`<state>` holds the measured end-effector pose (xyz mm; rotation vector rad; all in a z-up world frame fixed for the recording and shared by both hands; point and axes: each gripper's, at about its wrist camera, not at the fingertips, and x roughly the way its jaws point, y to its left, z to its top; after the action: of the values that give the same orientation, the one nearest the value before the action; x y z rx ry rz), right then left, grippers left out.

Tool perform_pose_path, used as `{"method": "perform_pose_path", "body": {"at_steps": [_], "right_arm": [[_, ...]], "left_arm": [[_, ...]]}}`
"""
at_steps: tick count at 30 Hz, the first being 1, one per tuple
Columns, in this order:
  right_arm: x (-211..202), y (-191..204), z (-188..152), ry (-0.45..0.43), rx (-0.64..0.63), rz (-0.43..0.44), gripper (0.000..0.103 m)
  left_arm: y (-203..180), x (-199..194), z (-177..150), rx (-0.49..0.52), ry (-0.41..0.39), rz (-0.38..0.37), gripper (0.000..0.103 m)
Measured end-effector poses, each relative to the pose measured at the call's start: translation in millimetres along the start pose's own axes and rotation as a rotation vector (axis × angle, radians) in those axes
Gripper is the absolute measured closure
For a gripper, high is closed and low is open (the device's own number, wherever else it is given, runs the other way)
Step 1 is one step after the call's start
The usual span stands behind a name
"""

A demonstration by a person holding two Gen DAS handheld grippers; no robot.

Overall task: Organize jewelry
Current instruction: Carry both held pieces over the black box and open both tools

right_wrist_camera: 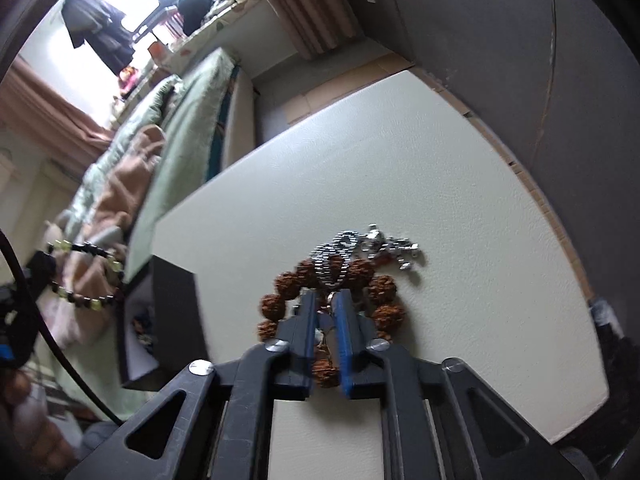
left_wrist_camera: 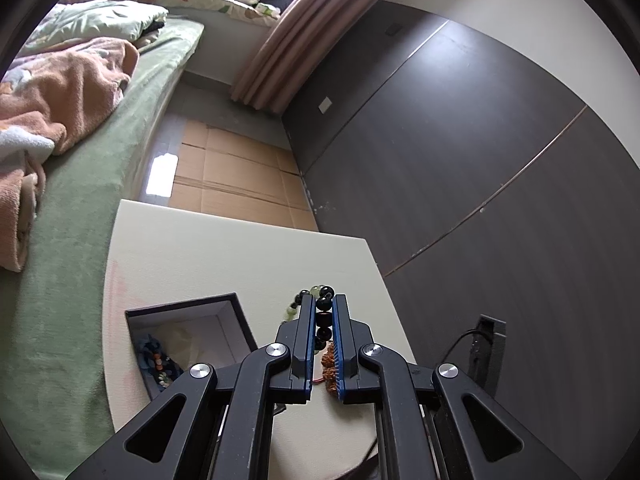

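Pinching beaded bracelet: left gripper, jaws narrowly parted.

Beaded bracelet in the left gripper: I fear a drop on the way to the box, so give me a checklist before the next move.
1. Left gripper shut on beaded bracelet: ok.
2. Bracelet off the table: ok, it hangs in the air.
3. Box open: ok.
4. Room in box beside the jewelry inside: ok.
5. Right gripper grip on silver chain: cannot tell.
6. Brown seed bracelet left on table: ok.
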<state>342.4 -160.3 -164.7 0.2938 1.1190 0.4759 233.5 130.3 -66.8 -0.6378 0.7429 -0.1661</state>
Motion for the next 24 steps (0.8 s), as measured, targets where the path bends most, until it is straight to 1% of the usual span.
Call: {"method": "perform_pose_path", "body": {"at_steps": [2, 6, 11, 14, 15, 18, 20, 22, 23, 24], "right_arm": [[1.7, 2.2, -1.2, -0.004, 0.012, 0.038, 0.097], [0.1, 13.6, -0.2, -0.029, -0.012, 0.042, 0.097], [-1.5, 20.7, 3.1, -0.047, -0.005, 0.077, 0.097], [-7.4, 28.1, 5.3, -0.062, -0.005, 0.125, 0.097], [-9.5, 35.8, 6.9, -0.067, -0.011, 0.156, 0.097], [-12.9, 60.7, 11.3, -0.08, -0.049, 0.204, 0.098], [-12.8, 77.6, 13.2, -0.079, -0.076, 0.231, 0.098], [-10.3, 91.2, 13.9, -0.072, -0.097, 0.249, 0.098], [-7.6, 99.6, 14.3, -0.064, -0.109, 0.257, 0.098], [-4.8, 106.6, 13.6, -0.057, -0.12, 0.263, 0.098]], "left_arm": [[3.8, -5.1, -0.8, -0.007, -0.01, 0.003, 0.095], [15.5, -12.3, -1.9, -0.033, -0.025, 0.017, 0.095], [28.8, -12.5, -4.7, -0.066, -0.024, 0.038, 0.095], [34.5, -11.7, -5.6, -0.081, -0.018, 0.053, 0.095], [35.5, -11.1, -5.4, -0.083, -0.016, 0.058, 0.095], [36.2, -8.8, -5.2, -0.084, -0.003, 0.069, 0.095], [40.1, -6.0, -4.5, -0.11, 0.007, 0.031, 0.095], [47.4, -1.3, -3.4, -0.153, 0.03, 0.0, 0.09], [50.4, -0.8, -3.1, -0.165, 0.037, 0.004, 0.08], [53.3, -0.4, -3.3, -0.177, 0.04, 0.013, 0.06]]}}
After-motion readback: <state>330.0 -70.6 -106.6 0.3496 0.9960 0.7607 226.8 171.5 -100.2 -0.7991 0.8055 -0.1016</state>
